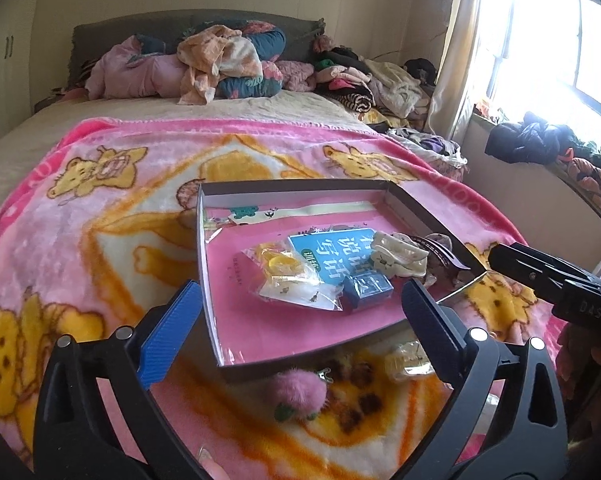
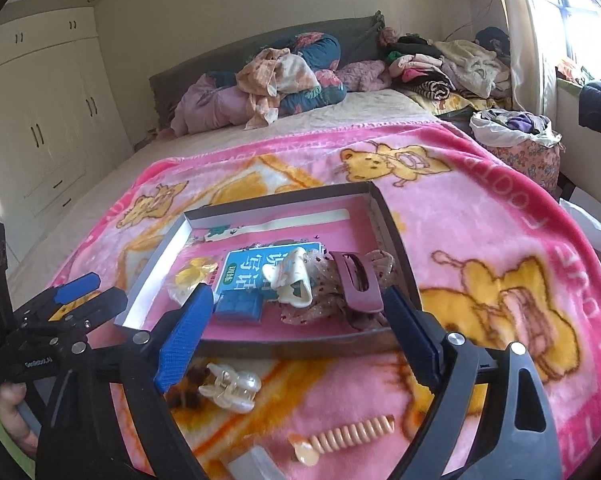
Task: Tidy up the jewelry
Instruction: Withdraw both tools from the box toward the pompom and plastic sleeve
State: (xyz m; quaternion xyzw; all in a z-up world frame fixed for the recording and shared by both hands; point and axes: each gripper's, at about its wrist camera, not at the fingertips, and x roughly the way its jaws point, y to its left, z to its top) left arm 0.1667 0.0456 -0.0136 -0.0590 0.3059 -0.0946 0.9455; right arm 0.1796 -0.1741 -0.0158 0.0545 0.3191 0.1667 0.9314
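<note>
Two grippers are in your hands, and both stand wide with nothing between the blue pads. No earlier view is here, so I tell only how they are.

Under both lies the large pink fleece blanket with yellow bears (image 1: 100,216) on the bed. Ahead of your left gripper (image 1: 300,324) sits the shallow grey cardboard tray with pink floor (image 1: 204,264); its near edge passes just between the fingertips. The same tray is ahead of your right gripper (image 2: 296,316) too.

Inside the tray, beyond the left gripper, lies a blue printed booklet (image 1: 332,252). On it, nearer to the claw, is a clear plastic bag with yellow pieces (image 1: 284,276) and a small dark blue box (image 1: 368,292), touching each other. Beyond the right gripper you see a cream hair claw (image 2: 292,280) and a mauve hair claw (image 2: 356,284) on a dotted fabric scrunchie (image 2: 324,300).

Outside the tray, below the left claw's opening, rests a pink fluffy pompom (image 1: 300,392). Between the right gripper's arms lie a pearly white hair clip (image 2: 232,386) and a peach spiral hair tie (image 2: 352,432), apart from each other.
</note>
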